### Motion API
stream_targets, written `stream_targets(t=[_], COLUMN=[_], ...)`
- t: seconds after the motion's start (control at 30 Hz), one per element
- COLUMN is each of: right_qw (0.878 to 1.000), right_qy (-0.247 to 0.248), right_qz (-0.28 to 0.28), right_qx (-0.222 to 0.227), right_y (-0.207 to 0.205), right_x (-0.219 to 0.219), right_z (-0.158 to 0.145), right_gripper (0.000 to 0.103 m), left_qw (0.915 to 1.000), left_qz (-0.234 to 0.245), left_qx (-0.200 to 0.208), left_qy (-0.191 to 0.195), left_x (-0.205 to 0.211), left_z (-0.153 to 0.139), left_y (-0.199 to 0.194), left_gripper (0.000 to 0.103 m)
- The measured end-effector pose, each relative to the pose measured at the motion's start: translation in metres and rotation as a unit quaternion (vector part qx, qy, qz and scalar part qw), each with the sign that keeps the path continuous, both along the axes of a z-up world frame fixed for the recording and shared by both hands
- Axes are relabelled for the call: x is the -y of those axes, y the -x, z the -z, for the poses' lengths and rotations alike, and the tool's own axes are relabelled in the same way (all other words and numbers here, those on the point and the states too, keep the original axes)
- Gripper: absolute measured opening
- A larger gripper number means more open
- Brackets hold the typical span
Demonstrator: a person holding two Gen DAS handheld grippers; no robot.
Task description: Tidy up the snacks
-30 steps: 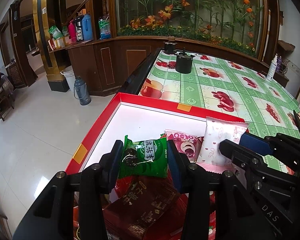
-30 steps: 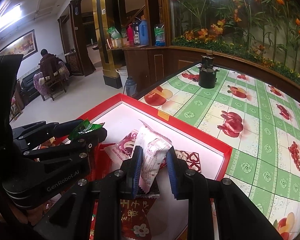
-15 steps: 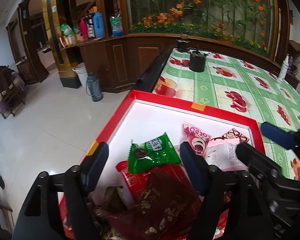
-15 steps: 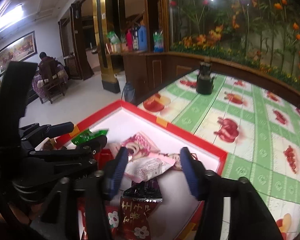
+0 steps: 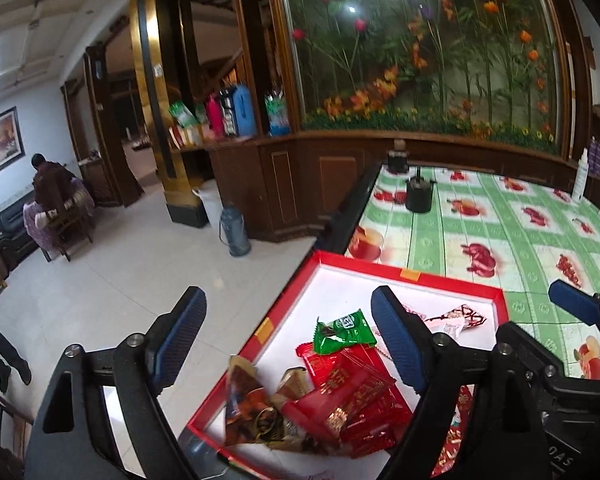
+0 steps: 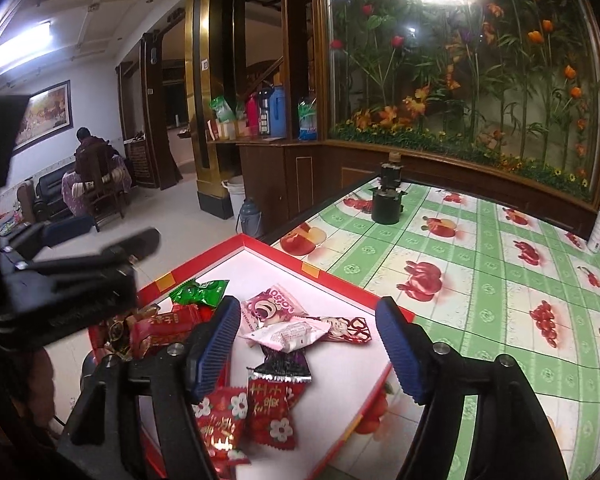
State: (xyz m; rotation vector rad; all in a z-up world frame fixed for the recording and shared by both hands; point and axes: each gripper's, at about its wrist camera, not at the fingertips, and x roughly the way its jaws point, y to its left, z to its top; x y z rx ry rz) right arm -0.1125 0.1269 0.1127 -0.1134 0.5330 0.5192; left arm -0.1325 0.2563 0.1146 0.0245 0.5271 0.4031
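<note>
red-rimmed tray [image 5: 404, 270], white inside, on a green fruit-print tabletop [image 6: 500, 280]. contents: green snack packet [image 5: 344, 330] at 12 o'clock of a heap of red foil packets [image 5: 352, 396], brown wrappers [image 5: 256, 404] at the heap's 9 o'clock; pink bear packet [image 6: 272, 306] touching a white packet [image 6: 286, 334], dark purple packet [image 6: 286, 364] just below, red flowered packets [image 6: 272, 412] at 6 o'clock. left gripper [image 5: 288, 344] spread wide, empty, above the tray's left edge. right gripper [image 6: 304, 346] spread wide, empty (the white packet lies between its fingers, untouched). black canister [image 6: 387, 206] well apart at 12 o'clock.
</note>
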Motion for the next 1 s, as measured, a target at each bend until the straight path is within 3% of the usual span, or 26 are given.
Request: stream_targets(t=[0.23, 0.4, 1.0], right_qw=[1.0, 1.0, 1.0], right_qy=[0.001, 0.001, 0.001], right_qz=[-0.001, -0.001, 0.0], right_qx=[0.008, 0.014, -0.001], right_y=[0.024, 0.037, 0.049], right_x=[0.008, 0.012, 0.018], right_z=[-0.006, -0.008, 0.0], right_gripper=[0.074, 0.075, 0.075], left_qw=[0.9999, 0.9996, 0.9988], left_qz=[-0.012, 0.011, 0.021], left_qx=[-0.011, -0.025, -0.043], left_qy=[-0.004, 0.002, 0.014], left_x=[0.006, 0.013, 0.023], left_z=[-0.006, -0.002, 0.009], left_y=[0.019, 0.025, 0.039], left_gripper=[0.089, 0.089, 0.089])
